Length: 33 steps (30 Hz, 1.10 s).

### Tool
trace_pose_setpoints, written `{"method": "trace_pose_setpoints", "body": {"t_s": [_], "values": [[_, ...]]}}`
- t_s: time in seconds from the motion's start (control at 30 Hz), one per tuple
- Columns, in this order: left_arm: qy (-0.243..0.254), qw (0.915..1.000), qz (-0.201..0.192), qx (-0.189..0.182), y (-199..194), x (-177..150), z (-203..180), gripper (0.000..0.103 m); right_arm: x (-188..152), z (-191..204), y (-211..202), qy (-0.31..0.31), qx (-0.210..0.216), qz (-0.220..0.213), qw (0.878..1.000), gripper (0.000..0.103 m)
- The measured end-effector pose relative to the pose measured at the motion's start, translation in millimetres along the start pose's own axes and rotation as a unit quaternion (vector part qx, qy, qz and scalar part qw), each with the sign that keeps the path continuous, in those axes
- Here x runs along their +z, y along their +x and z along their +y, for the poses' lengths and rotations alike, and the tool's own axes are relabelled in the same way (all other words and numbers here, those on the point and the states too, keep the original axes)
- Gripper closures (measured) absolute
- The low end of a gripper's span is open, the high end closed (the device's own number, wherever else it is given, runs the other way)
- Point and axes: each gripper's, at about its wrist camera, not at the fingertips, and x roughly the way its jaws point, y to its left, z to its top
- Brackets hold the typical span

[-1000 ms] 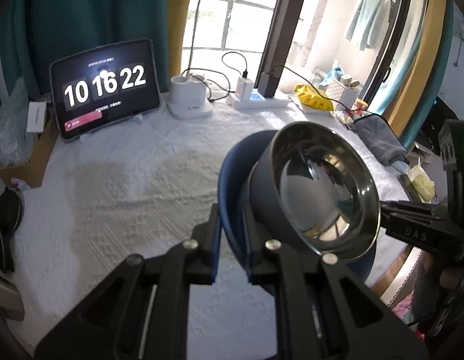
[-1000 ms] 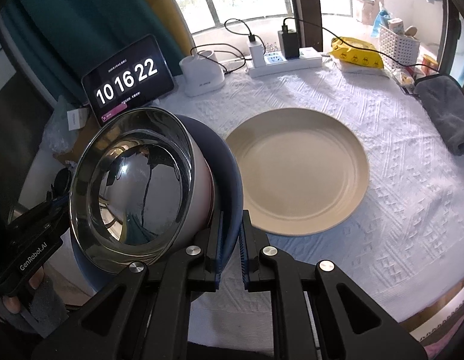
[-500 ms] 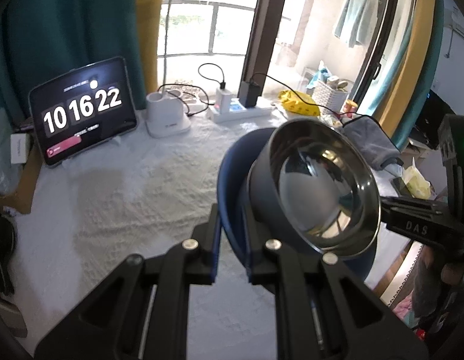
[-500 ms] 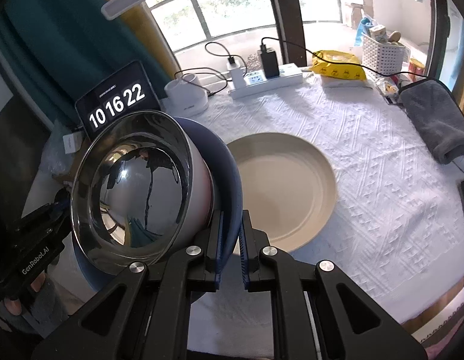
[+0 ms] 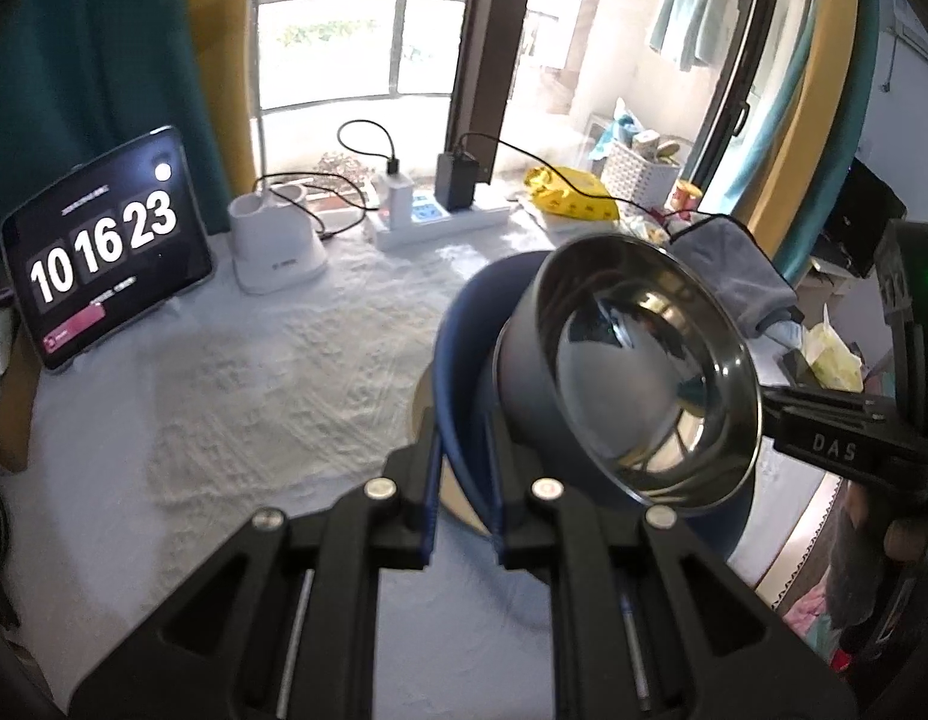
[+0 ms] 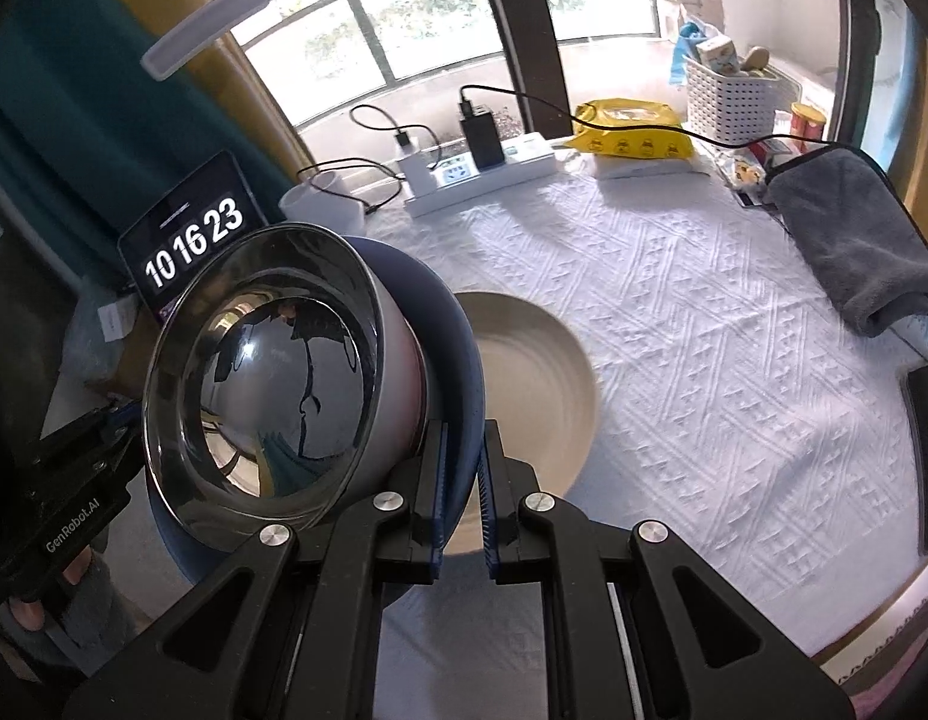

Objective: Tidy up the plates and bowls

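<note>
A blue plate [image 5: 464, 360] [image 6: 458, 354] carries a steel bowl [image 5: 638, 372] [image 6: 266, 378] and hangs in the air above the table. My left gripper [image 5: 464, 480] is shut on one side of the plate's rim. My right gripper [image 6: 462, 480] is shut on the opposite side. A beige plate [image 6: 536, 372] lies on the white tablecloth [image 6: 704, 330] just beyond and below the blue plate. Only a sliver of it shows in the left wrist view [image 5: 422, 402].
A tablet clock [image 5: 98, 252] [image 6: 194, 234], a white lamp base [image 5: 272, 240] and a power strip [image 6: 482, 174] with cables stand at the back. A yellow packet [image 6: 632, 132], a white basket [image 6: 734, 96] and a grey towel [image 6: 854, 228] lie at the right.
Both grippers have lifted the blue plate with the bowl higher above the table. The beige plate now looks smaller and lower. The clock has changed from 22 to 23.
</note>
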Motion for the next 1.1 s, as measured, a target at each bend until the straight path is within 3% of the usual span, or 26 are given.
{"method": "trace_pose_setpoints", "body": {"t_s": [0.67, 0.97, 1.1], "values": [[0.002, 0.9989, 0.046, -0.004, 66, 12, -17, 0.089, 21, -47, 45, 0.02, -0.013, 0.039, 0.999, 0.092], [-0.002, 0.9982, 0.059, 0.006, 76, 10, -11, 0.087, 27, -45, 47, 0.018, -0.011, 0.037, 0.999, 0.091], [-0.005, 0.9982, 0.06, 0.001, 76, 9, -7, 0.085, 29, -37, 49, 0.004, -0.034, 0.032, 0.999, 0.091]]}}
